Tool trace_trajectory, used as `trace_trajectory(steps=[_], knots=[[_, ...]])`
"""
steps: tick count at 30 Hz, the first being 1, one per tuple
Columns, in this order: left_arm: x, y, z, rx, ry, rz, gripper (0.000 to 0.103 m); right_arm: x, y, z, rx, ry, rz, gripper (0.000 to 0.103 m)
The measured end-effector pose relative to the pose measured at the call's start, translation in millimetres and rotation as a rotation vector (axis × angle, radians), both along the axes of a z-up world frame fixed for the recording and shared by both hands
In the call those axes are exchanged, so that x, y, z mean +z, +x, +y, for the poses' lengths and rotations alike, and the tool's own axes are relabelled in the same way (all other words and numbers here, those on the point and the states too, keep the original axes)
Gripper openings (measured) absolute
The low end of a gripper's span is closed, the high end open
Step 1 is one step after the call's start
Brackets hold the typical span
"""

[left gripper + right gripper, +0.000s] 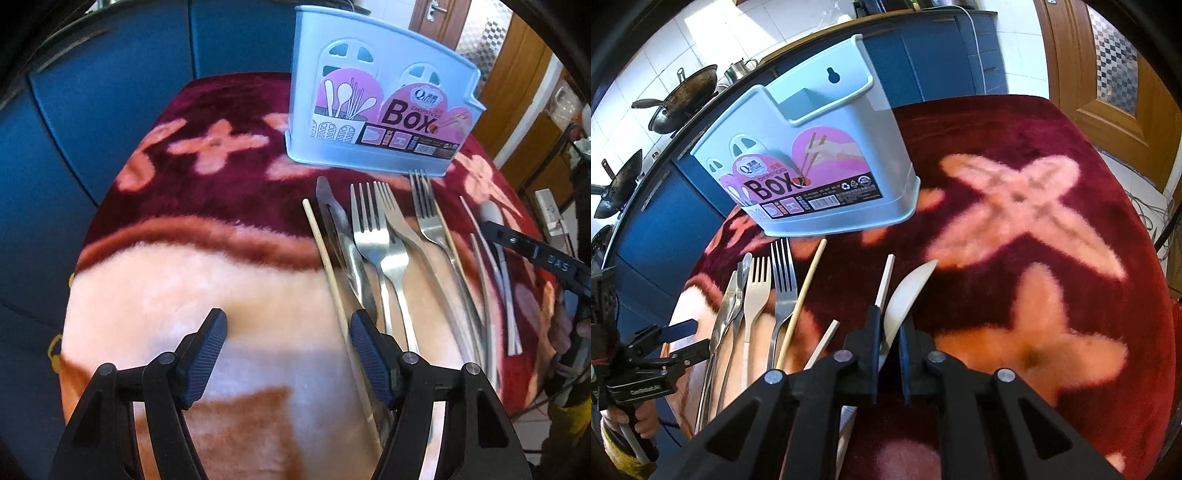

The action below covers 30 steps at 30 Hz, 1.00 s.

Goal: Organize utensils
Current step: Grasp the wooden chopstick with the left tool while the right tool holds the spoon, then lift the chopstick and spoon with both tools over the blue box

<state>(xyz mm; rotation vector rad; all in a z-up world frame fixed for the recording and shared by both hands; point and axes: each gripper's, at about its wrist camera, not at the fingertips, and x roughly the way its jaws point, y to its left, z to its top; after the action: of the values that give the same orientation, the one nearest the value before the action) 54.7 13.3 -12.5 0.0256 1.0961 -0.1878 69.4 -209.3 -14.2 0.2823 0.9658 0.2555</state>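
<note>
The right hand-held gripper is clamped on a white spoon. The left hand-held gripper is wide apart over the worktop, holding nothing.

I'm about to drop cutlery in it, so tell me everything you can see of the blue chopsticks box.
The chopsticks box is a pale blue plastic holder standing upright on the red floral blanket, behind the row of forks. A pink label reading "Box" covers its front, with arched cut-out windows above. The taller back wall has a keyhole hanging slot, and a divider shows inside. No utensils are visible inside. Neither claw touches it.
</note>
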Motion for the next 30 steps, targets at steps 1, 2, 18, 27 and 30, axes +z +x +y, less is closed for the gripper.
trace_trajectory(steps=[1, 2, 18, 27, 30], knots=[[-1, 2, -2, -0.005, 0.015, -0.007, 0.071, 0, 0, 0, -0.002, 0.001, 0.002, 0.012], [-1, 3, -4, -0.008, 0.028, -0.014, 0.071, 0, 0, 0, -0.005, 0.0, 0.006, 0.012], [4, 36, -18, -0.182, 0.085, 0.025, 0.028, 2, 18, -5, -0.03, 0.066, 0.143, 0.02], [8, 37, -2, -0.153, -0.138, 0.088, 0.004, 19, 1, 1, -0.064, 0.037, 0.094, 0.009], [10, 35, 8, -0.144, -0.205, 0.087, 0.004, 34, -12, 2, -0.082, 0.029, 0.033, 0.009]])
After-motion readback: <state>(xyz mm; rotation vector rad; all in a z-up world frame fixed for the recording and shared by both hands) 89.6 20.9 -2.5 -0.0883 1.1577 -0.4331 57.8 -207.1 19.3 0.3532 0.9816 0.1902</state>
